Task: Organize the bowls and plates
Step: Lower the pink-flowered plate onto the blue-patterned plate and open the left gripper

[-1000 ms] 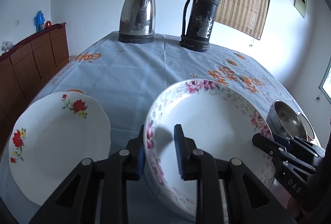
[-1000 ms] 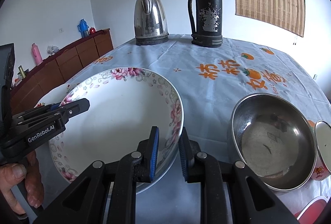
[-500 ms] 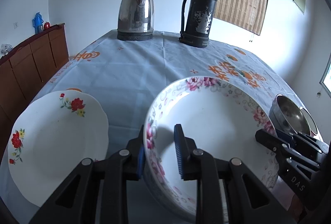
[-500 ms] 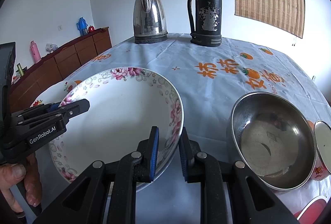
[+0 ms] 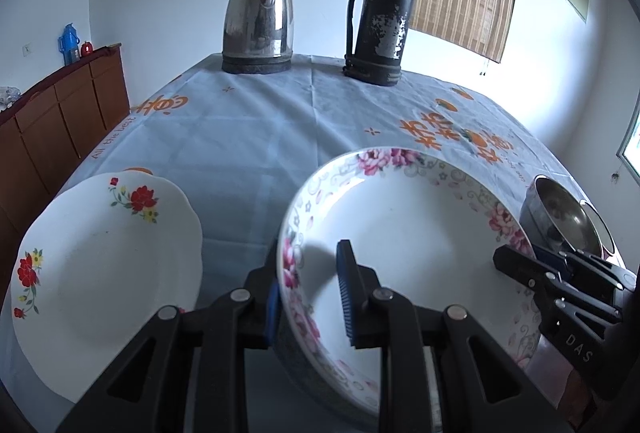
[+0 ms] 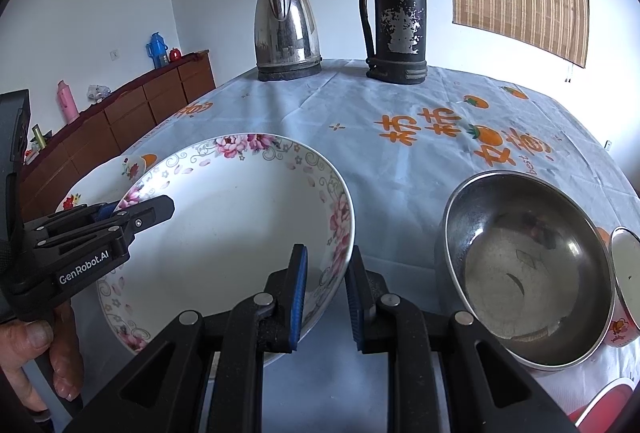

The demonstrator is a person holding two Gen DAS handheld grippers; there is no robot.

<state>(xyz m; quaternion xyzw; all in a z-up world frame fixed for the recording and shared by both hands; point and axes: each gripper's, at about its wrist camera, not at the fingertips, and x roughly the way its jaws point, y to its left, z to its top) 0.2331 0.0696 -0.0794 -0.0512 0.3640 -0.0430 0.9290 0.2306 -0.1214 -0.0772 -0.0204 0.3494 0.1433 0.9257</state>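
Over at 9 o'clock, red-flower plate (image 5: 108,261) lying flat on the blue tablecloth (image 5: 256,137), just beside the big pink-rimmed dish (image 5: 404,233) in the middle. Left gripper (image 5: 310,293) pinching that dish's rim at 8 o'clock, right gripper (image 6: 326,293) clamped on the opposite rim around 4 o'clock, one pad inside, one outside. Steel bowl (image 6: 524,269) at 3 o'clock; kettle (image 6: 287,31) and black flask (image 6: 396,9) up at 12.
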